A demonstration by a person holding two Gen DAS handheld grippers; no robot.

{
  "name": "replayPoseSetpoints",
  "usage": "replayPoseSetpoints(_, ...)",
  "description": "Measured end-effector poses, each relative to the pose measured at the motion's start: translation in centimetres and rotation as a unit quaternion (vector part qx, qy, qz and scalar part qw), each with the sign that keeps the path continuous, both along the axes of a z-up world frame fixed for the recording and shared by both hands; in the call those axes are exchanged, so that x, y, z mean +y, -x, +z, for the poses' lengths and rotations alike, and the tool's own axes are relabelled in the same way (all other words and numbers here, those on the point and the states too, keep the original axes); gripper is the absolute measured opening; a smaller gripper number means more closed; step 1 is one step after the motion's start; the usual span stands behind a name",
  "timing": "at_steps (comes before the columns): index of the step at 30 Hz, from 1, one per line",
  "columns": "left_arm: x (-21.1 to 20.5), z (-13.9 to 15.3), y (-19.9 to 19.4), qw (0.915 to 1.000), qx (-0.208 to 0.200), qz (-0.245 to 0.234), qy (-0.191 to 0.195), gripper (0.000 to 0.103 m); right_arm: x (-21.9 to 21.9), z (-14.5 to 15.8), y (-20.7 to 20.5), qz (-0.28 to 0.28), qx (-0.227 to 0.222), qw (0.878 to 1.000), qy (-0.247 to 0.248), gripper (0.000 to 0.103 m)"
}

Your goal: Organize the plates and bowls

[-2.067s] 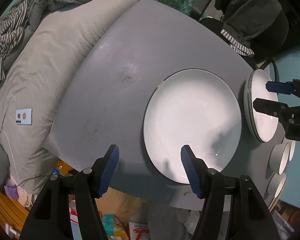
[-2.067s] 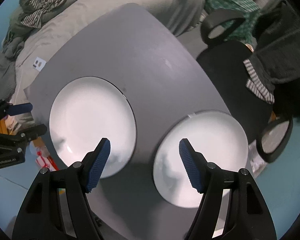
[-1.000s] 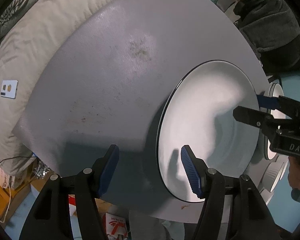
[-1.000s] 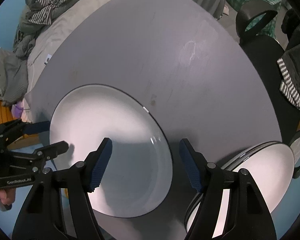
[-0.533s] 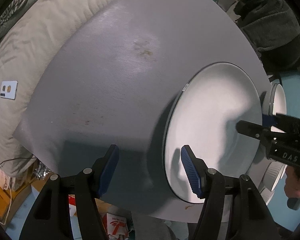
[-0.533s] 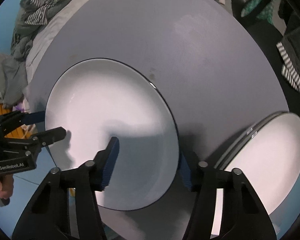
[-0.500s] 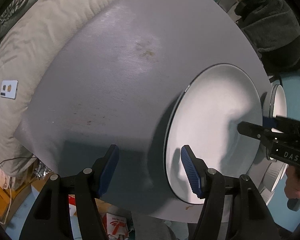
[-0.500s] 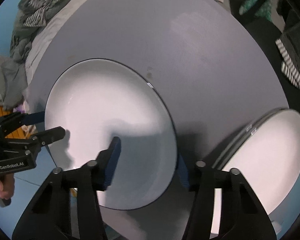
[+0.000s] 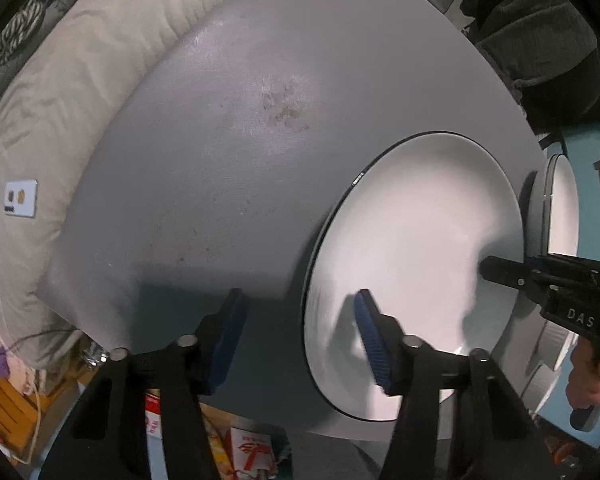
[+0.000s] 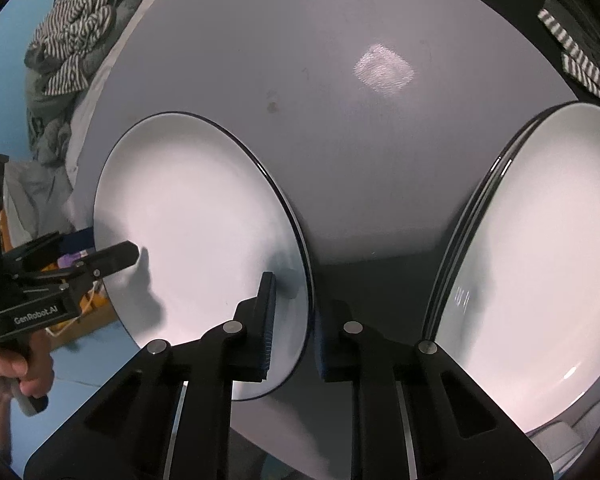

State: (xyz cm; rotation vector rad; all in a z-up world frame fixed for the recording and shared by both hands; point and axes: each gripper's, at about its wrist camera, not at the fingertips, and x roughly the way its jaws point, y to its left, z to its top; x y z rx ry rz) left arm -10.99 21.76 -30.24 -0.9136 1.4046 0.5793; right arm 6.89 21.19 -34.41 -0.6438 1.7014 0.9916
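Glossy ceramic plate [image 10: 196,208], matt table [image 10: 320,120]

Far half of grey table [image 10: 340,128] bare; free passage offered there. Near side crowded: single white plate [image 10: 188,216] at near left, flanked at both rims by left gripper [image 9: 298,334] and right gripper [image 10: 294,316], both closing. Stacked plates [image 10: 540,264] block near right. Narrow gap left between plate and stack.

Right gripper [image 10: 294,320] closing astride the near rim of a white plate [image 10: 196,216] on the grey table [image 10: 340,92]. Left gripper [image 10: 100,250] straddling that plate's far-left rim, jaws closing. Stacked plates [image 10: 540,260] just to the right.
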Motion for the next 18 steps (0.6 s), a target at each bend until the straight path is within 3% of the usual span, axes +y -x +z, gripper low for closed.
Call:
replayPoseSetpoints(3, 0.2, -0.1, -0.1, 0.9996, -0.018, 0.005, 0.022, 0.025, -1.1, 0.5, -0.5, -0.001, -0.008, 1.000, -0.008, 0.016)
replayPoseSetpoints(9, 0.3, 0.1, -1.1, 0.9995, -0.024, 0.000, 0.021, 0.016, -2.0, 0.8, -0.6, -0.006, -0.020, 1.000, -0.019, 0.017)
replayPoseSetpoints(18, 0.5, 0.2, -0.8, 0.9991, -0.035, -0.002, 0.023, 0.015, -2.8, 0.8, -1.0, -0.046, -0.016, 0.999, -0.018, 0.016)
